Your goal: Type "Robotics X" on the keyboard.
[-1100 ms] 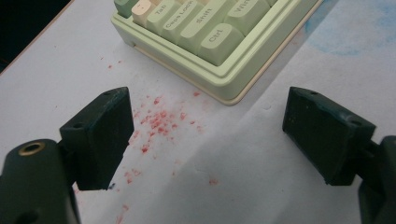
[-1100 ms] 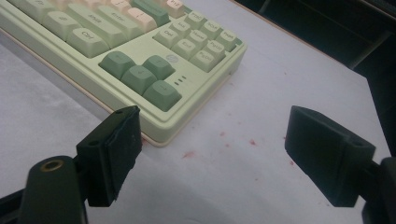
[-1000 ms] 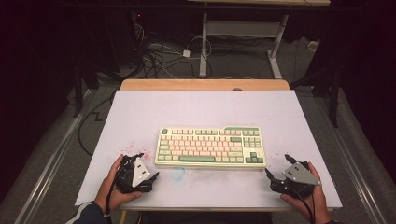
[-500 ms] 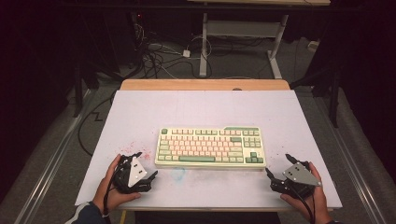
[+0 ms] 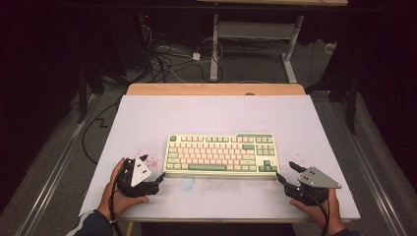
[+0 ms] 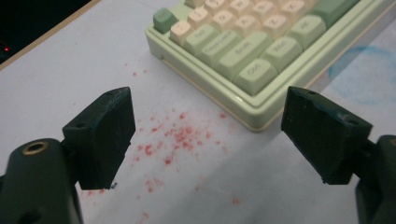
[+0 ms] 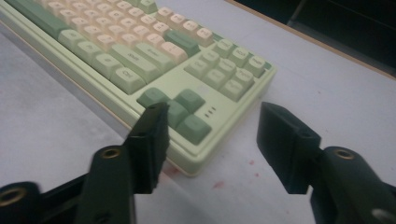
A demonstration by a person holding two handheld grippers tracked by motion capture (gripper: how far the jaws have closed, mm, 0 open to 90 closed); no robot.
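Observation:
A pale green keyboard (image 5: 221, 152) with cream and green keys lies flat in the middle of the white table (image 5: 216, 113). My left gripper (image 5: 152, 169) rests by its front left corner, held in a hand. In the left gripper view the gripper (image 6: 205, 135) is open wide, with that corner of the keyboard (image 6: 243, 51) just ahead of the jaws. My right gripper (image 5: 286, 170) sits by the front right corner. Its jaws have just been closing and still stand apart. In the right gripper view the gripper (image 7: 212, 135) frames the corner of the keyboard (image 7: 140, 56) without touching it.
Red specks (image 6: 177, 137) stain the table in front of the left gripper, and a faint blue ring (image 5: 187, 183) marks it near the front edge. A wooden strip (image 5: 216, 89) borders the far edge. Beyond it, cables (image 5: 162, 54) and desk legs (image 5: 215, 49) stand on the floor.
The right gripper's jaws look a little narrower than before. Both hands and the keyboard stay where they were.

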